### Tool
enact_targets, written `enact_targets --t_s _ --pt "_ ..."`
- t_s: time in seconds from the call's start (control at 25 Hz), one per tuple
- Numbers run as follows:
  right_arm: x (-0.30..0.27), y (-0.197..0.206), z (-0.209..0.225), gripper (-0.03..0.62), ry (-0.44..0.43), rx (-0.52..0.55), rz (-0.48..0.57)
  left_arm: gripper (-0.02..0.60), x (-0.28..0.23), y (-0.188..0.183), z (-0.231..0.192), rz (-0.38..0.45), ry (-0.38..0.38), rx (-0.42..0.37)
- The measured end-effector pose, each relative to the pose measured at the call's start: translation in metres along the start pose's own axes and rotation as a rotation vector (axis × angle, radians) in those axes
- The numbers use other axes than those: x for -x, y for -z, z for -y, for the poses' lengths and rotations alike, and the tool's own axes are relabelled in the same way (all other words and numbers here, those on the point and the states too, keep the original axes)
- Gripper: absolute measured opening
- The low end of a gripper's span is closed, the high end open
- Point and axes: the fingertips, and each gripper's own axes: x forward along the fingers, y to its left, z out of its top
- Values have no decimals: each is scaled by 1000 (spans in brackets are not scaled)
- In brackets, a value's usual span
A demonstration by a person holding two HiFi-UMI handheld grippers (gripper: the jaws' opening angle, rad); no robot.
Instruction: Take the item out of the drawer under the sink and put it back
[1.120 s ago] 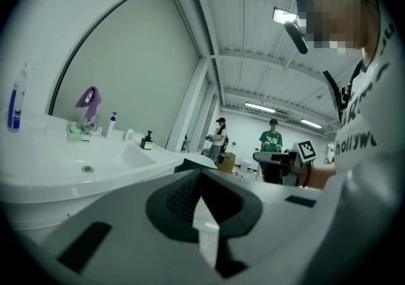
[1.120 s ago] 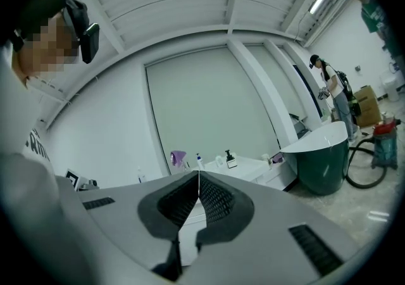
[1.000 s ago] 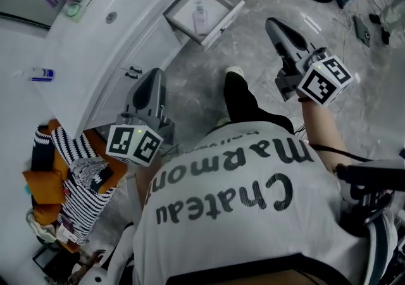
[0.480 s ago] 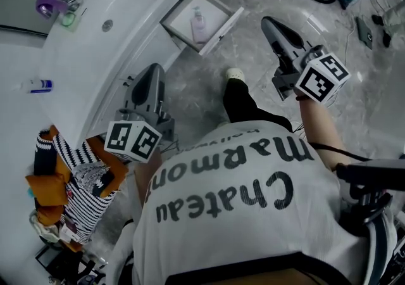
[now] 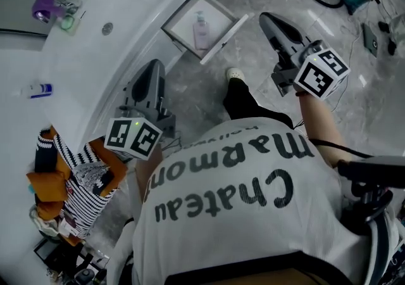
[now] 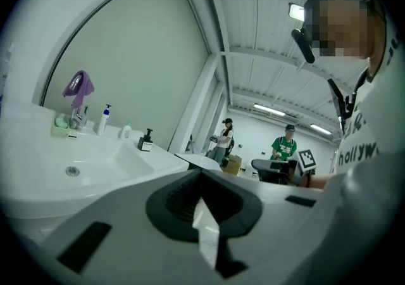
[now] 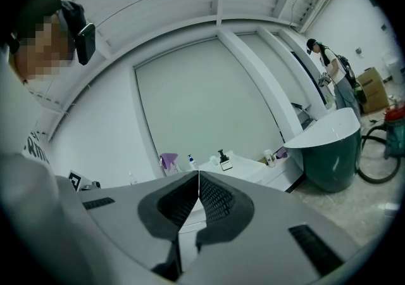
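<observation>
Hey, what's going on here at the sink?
A person stands at the white sink vanity, holding a two-jaw gripper in each hand. The white drawer below is open, a pale pink pump bottle lying inside. The left gripper and right gripper are shut, empty, held away from the drawer.

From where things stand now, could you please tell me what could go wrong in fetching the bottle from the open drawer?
1. Both the left tongs and right tongs are shut; they must open first or they may just knock the bottle.
2. The drawer juts out by the person's foot and might get bumped.
</observation>
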Motion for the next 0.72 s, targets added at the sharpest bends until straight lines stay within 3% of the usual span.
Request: enact_targets --t_s 0.72 --pt "-81 -47 57 12 -118 25 -58 11 -89 -35 -16 26 -44 1"
